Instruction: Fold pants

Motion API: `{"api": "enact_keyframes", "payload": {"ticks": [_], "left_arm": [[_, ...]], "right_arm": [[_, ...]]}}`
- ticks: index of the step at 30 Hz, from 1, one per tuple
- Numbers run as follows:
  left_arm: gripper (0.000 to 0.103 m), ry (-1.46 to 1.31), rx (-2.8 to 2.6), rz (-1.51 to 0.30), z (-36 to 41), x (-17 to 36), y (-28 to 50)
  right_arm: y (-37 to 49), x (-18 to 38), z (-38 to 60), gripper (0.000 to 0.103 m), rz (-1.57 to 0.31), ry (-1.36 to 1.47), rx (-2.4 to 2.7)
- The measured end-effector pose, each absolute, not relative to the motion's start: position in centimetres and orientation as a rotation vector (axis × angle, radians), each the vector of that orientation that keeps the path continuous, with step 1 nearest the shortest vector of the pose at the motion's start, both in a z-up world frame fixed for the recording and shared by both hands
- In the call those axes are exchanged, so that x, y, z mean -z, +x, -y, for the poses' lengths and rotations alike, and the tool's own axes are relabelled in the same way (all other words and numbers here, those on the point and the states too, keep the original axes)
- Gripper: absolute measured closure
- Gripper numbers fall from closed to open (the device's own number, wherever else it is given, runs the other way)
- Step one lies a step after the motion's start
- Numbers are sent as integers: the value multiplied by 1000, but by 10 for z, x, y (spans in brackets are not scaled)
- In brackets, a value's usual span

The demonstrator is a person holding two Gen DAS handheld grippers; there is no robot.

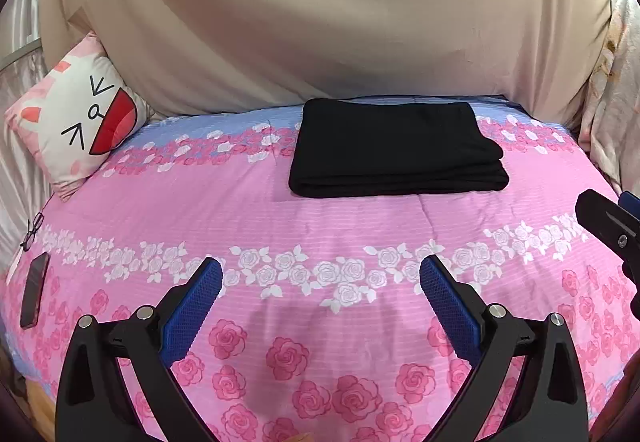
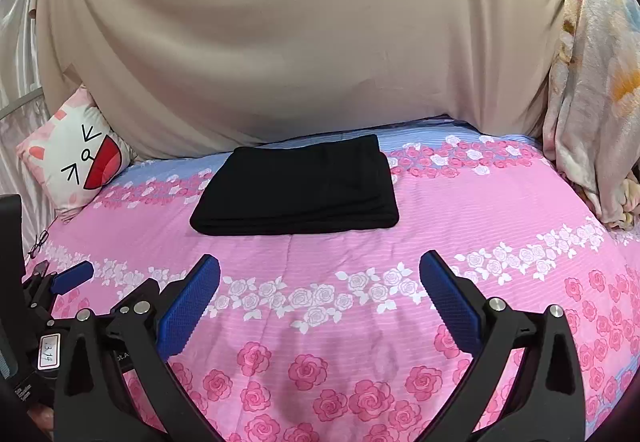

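Observation:
The black pants (image 1: 394,147) lie folded into a flat rectangle on the far part of the pink rose bedspread (image 1: 280,209); they also show in the right wrist view (image 2: 296,187). My left gripper (image 1: 320,274) is open and empty, held above the bedspread well in front of the pants. My right gripper (image 2: 320,274) is open and empty too, in front of the pants and a little to their right. The right gripper shows at the right edge of the left wrist view (image 1: 612,226). The left gripper shows at the left edge of the right wrist view (image 2: 60,282).
A cat-face cushion (image 1: 80,121) leans at the back left. A beige sheet (image 1: 320,21) hangs behind the bed. A phone (image 1: 34,290) and glasses (image 1: 32,232) lie at the bed's left edge. A floral blanket (image 2: 592,101) hangs at the right.

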State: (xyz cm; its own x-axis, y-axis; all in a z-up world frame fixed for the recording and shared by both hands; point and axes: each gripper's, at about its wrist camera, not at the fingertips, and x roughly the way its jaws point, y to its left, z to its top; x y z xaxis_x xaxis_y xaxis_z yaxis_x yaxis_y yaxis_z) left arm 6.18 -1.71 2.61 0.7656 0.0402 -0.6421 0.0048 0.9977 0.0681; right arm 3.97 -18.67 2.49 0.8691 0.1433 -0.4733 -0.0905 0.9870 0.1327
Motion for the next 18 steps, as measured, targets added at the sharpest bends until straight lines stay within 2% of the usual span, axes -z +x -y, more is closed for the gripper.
{"api": "enact_keyframes", "payload": {"ticks": [18], "left_arm": [[5, 100, -57, -691, 14, -19, 120]], "right_arm": [[90, -30, 168, 5, -500, 77, -93]]}}
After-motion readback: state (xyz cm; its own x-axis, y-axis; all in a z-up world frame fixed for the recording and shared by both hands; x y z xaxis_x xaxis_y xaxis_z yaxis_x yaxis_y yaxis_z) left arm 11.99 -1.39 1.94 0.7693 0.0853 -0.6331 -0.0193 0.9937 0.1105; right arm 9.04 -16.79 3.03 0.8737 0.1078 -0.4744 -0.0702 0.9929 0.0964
